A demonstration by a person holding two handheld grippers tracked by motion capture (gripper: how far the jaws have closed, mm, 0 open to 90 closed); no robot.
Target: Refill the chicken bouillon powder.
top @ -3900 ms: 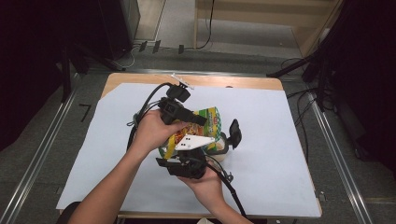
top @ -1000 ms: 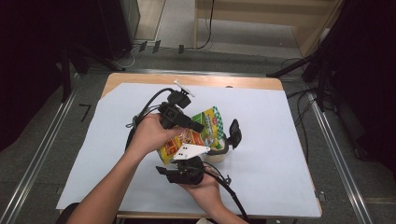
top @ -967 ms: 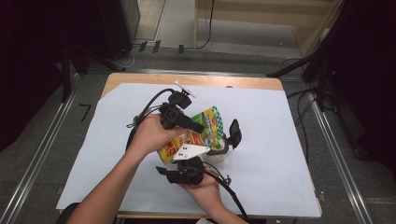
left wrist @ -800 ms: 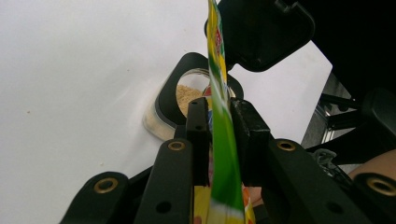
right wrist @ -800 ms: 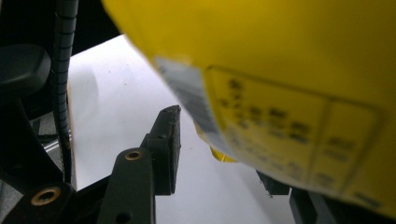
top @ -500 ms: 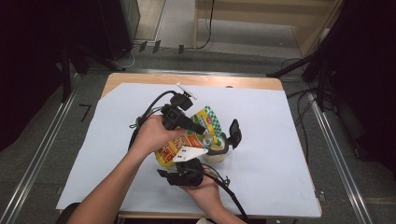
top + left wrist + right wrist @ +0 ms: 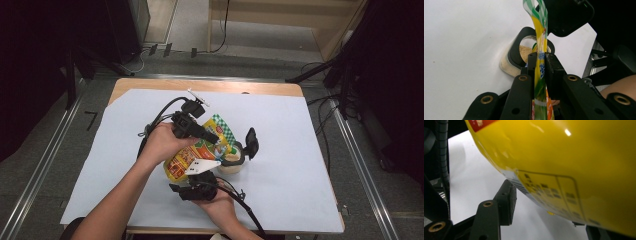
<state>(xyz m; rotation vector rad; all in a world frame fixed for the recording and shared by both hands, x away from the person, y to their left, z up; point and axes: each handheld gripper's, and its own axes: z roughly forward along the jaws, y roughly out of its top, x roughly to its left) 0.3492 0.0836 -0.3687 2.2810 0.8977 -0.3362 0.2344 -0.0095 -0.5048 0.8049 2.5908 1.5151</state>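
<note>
While the left hand-held gripper (image 7: 539,62), its jaws just closing, pinches the glossy yellow-green snack pouch (image 7: 541,45), this pouch hides most of the black-lidded jar (image 7: 520,53). The right hand-held gripper (image 7: 549,202), jaws just widening, stands open around the pouch's bottom, one jaw mostly hidden. Bare white bench (image 7: 300,130) surrounds them.

The snack bag (image 7: 197,152), a glossy yellow pouch with orange and green print and a green-and-white checked top edge, hangs tilted between the two grippers, its checked end raised over the jar and its lower end down toward the right gripper (image 7: 196,190). The left gripper (image 7: 540,62) pinches its thin upper part flat between the pads, and its jaws have just been closing on it; the bag's bulging yellow underside with a printed panel (image 7: 564,170) sits just above the right gripper's parted jaws. The jar (image 7: 233,159), a small clear container with a black rim and tan powder inside, stands open on the white sheet just beyond the left gripper's tips, its black lid (image 7: 251,143) hinged up on the far side.
</note>
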